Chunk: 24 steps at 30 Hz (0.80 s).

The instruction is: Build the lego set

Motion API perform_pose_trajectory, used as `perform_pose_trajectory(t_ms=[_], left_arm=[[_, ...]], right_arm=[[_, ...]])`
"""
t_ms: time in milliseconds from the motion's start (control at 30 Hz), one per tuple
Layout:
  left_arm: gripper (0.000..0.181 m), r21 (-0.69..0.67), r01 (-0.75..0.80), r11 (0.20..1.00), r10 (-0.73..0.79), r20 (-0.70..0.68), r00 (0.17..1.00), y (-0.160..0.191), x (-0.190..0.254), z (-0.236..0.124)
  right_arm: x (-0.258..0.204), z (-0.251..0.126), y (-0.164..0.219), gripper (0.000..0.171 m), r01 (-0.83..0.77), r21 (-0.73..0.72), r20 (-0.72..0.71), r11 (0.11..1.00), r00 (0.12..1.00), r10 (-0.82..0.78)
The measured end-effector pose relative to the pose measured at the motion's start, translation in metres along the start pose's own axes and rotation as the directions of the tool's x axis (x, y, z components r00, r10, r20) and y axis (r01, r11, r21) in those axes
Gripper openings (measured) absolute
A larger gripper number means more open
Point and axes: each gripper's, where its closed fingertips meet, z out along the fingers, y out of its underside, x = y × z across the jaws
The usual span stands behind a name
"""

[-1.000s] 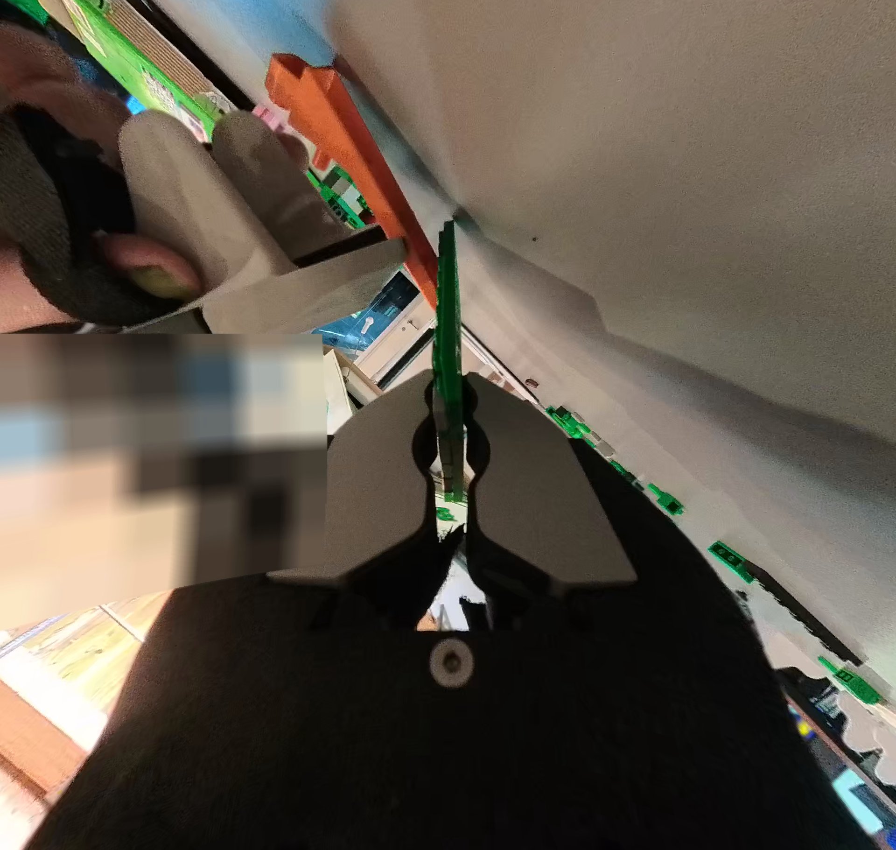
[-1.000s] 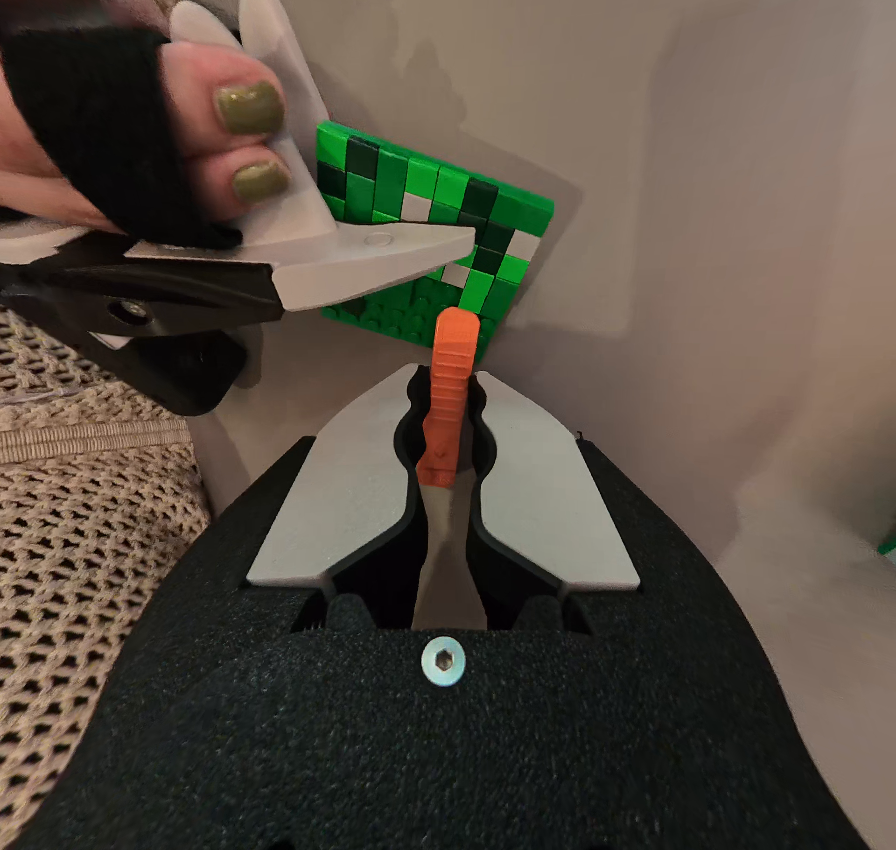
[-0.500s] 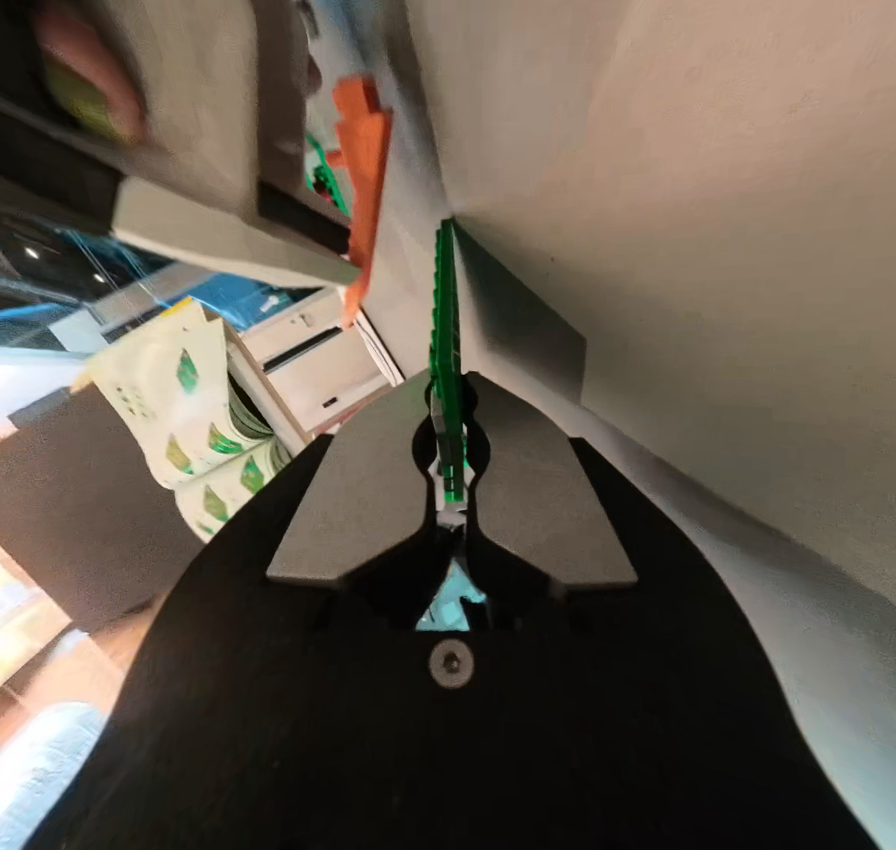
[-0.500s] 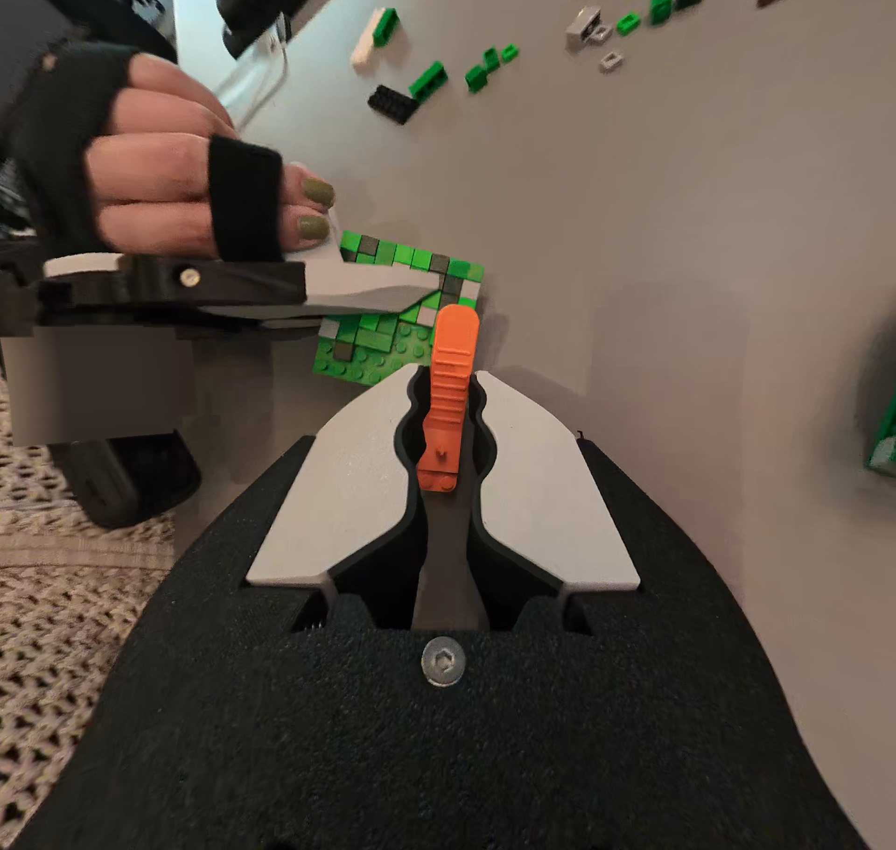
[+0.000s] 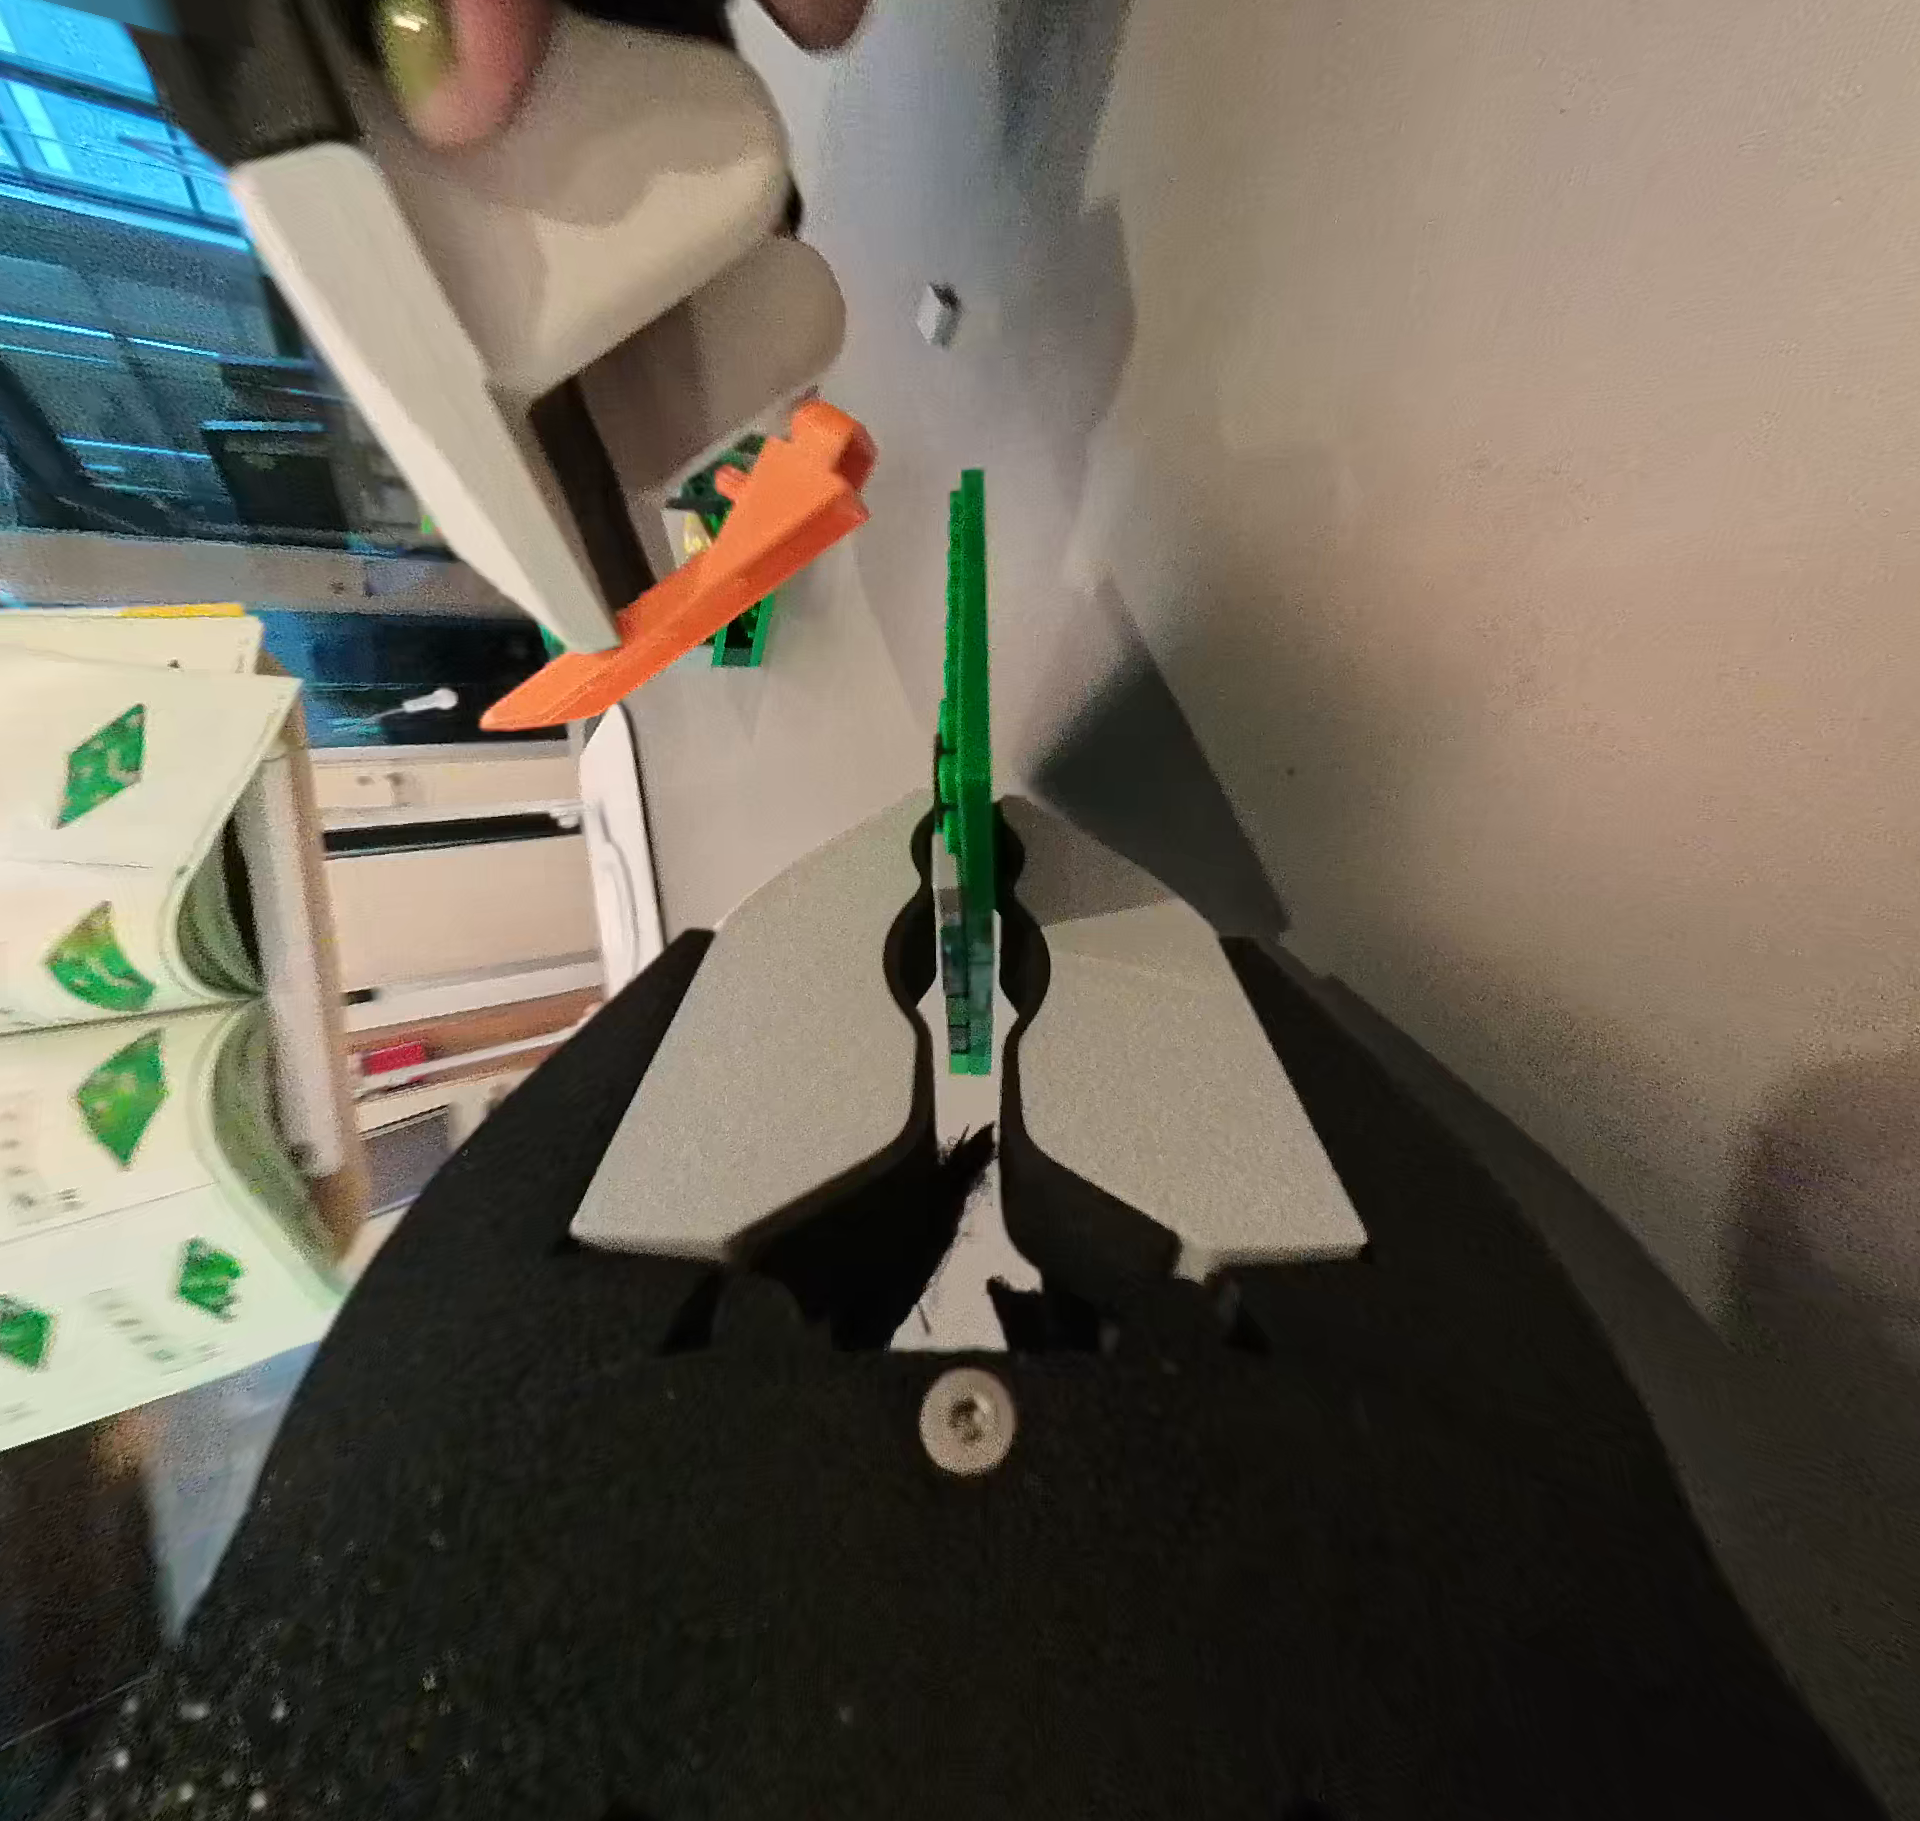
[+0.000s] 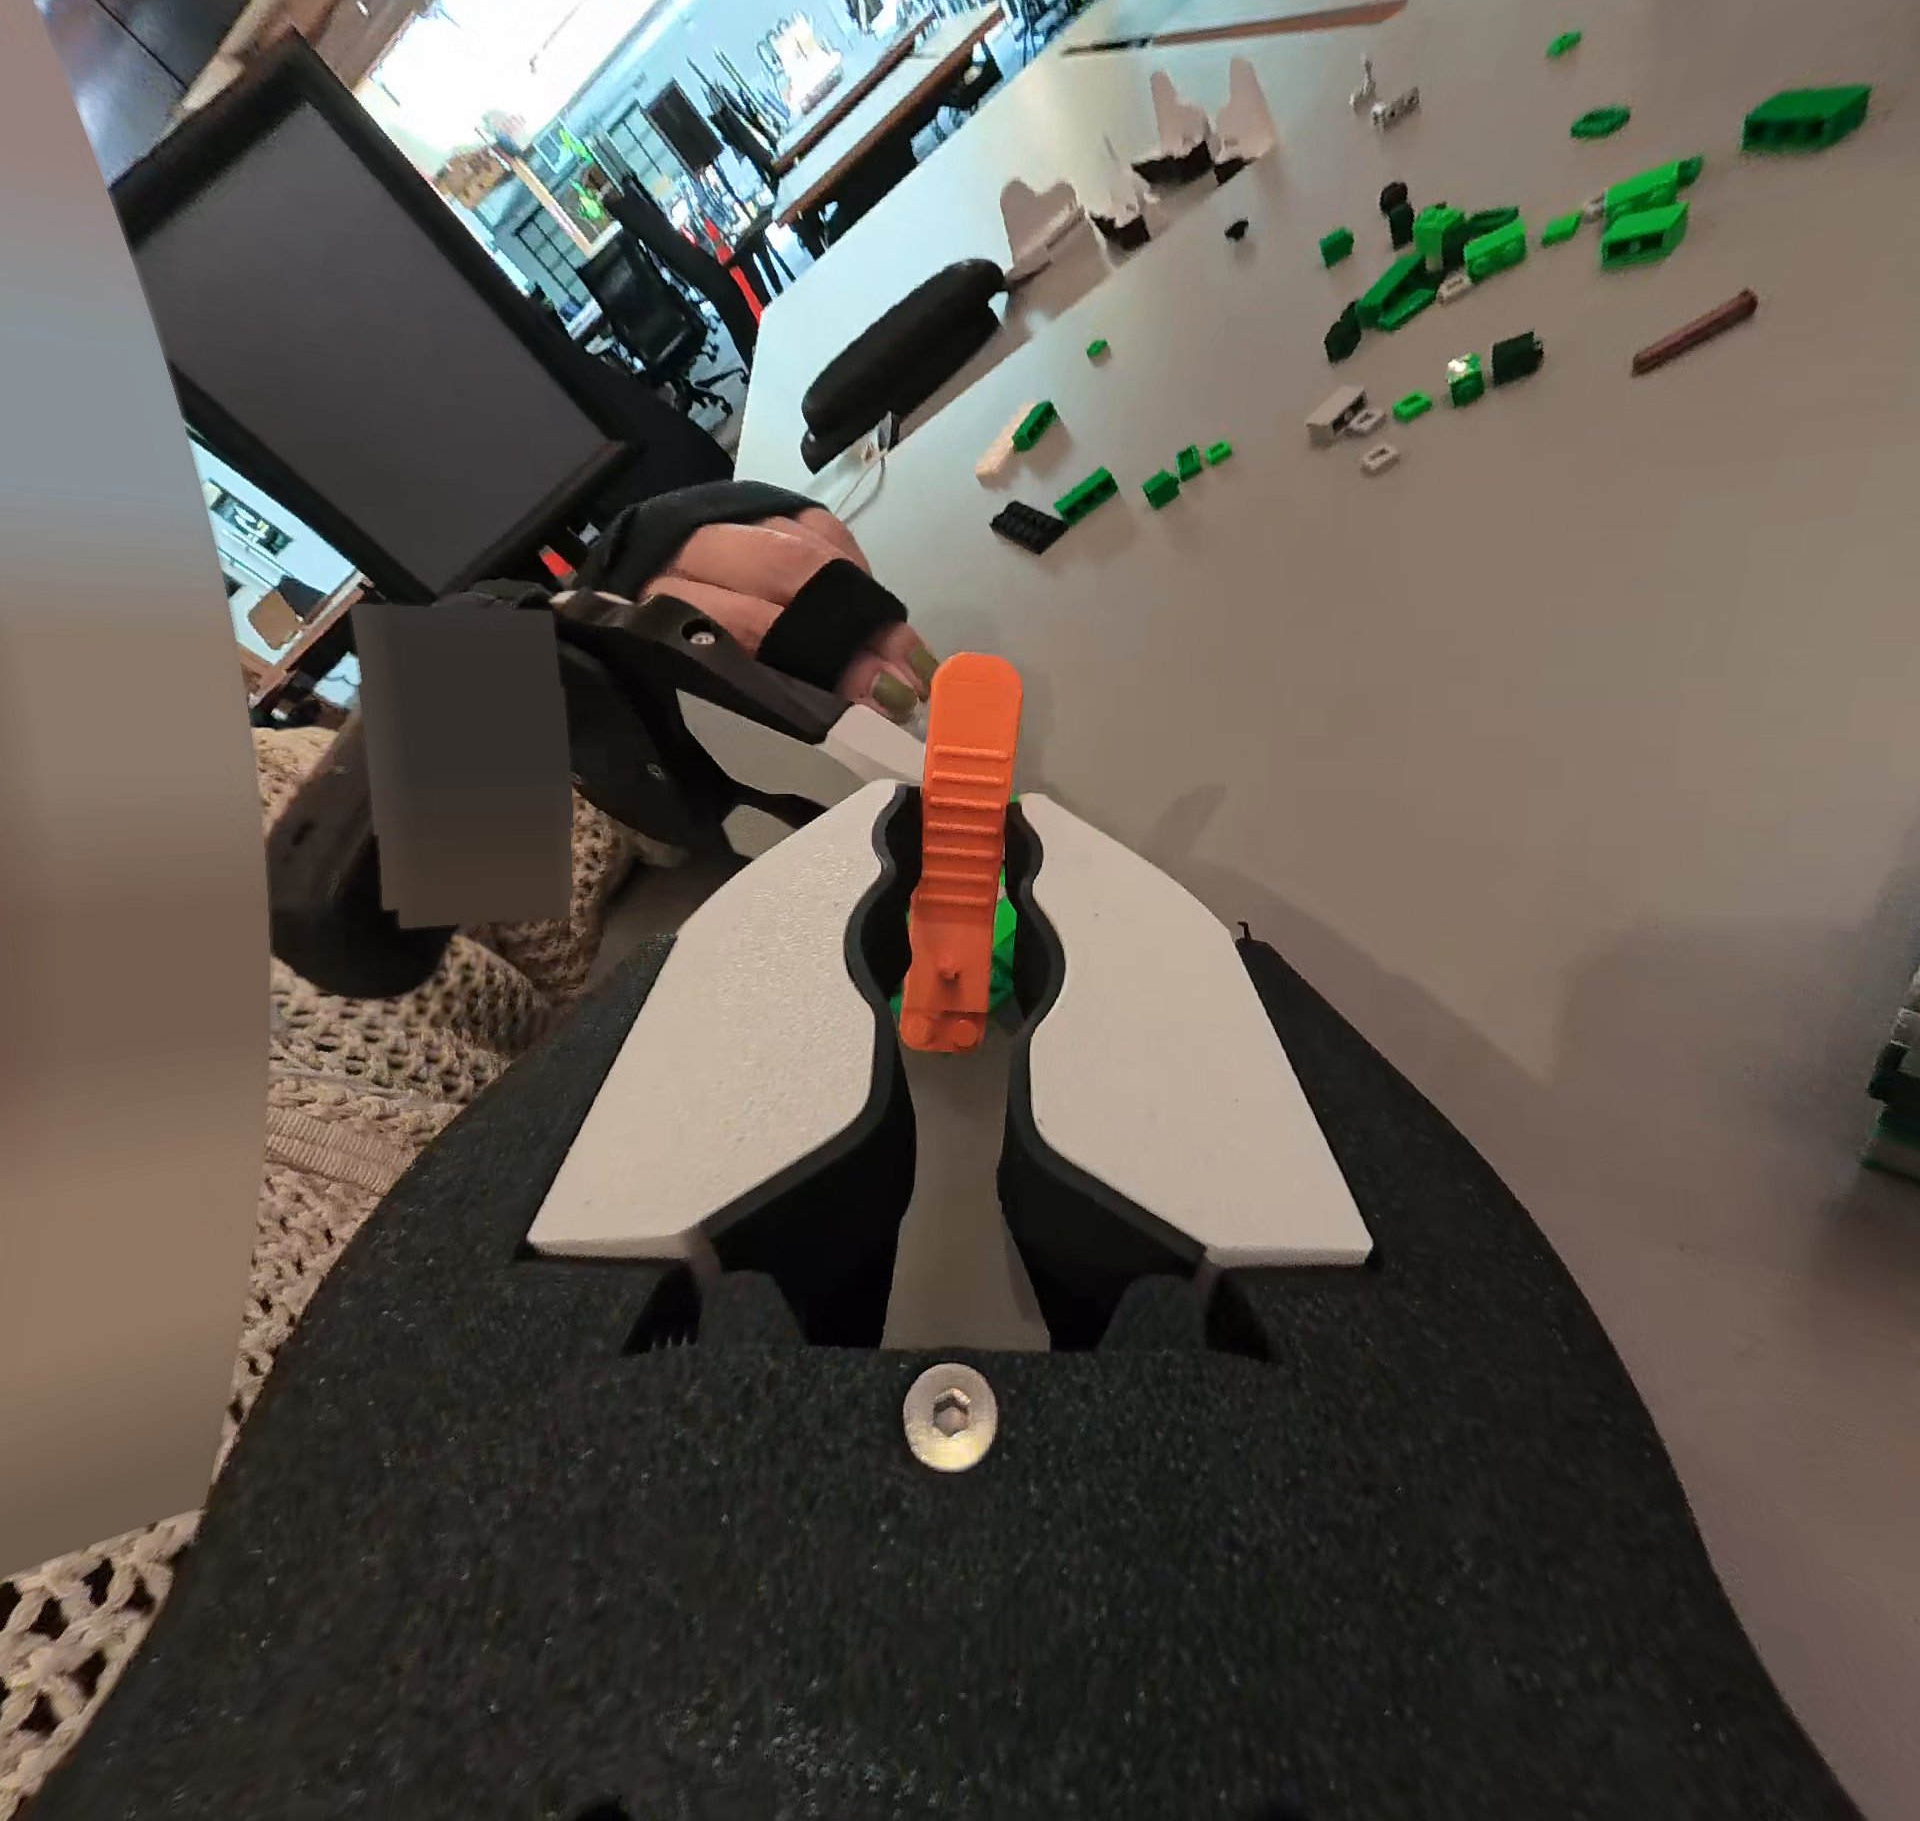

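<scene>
Right tongs swing the orange separator up and away from the plate since a second ago.

The right tongs [image 6: 961, 815] are clenched on the ribbed orange plastic brick separator [image 6: 961, 836], which then touched the flat green tiled lego plate [image 5: 968, 732] and now stands apart from it, beside. The left tongs [image 5: 966, 826] grip that plate on edge above the pale grey table [image 6: 1455, 732]; loose green and grey bricks [image 6: 1455, 254] lie well apart. Risk, as I judge it: the thin plate could pivot or slip if pried, since only its lower edge is pinched, and the separator's narrow hold could twist.
</scene>
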Motion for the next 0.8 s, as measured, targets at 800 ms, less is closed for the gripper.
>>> perform_pose_trajectory(t_ms=[800], left_arm=[[0.006,0.106,0.227,0.968,-0.226,-0.018,0.974,-0.02,-0.009,-0.005]], right_arm=[[-0.009,0.013,-0.013,0.015,0.071,0.129,-0.035,0.989,0.997,-0.067]])
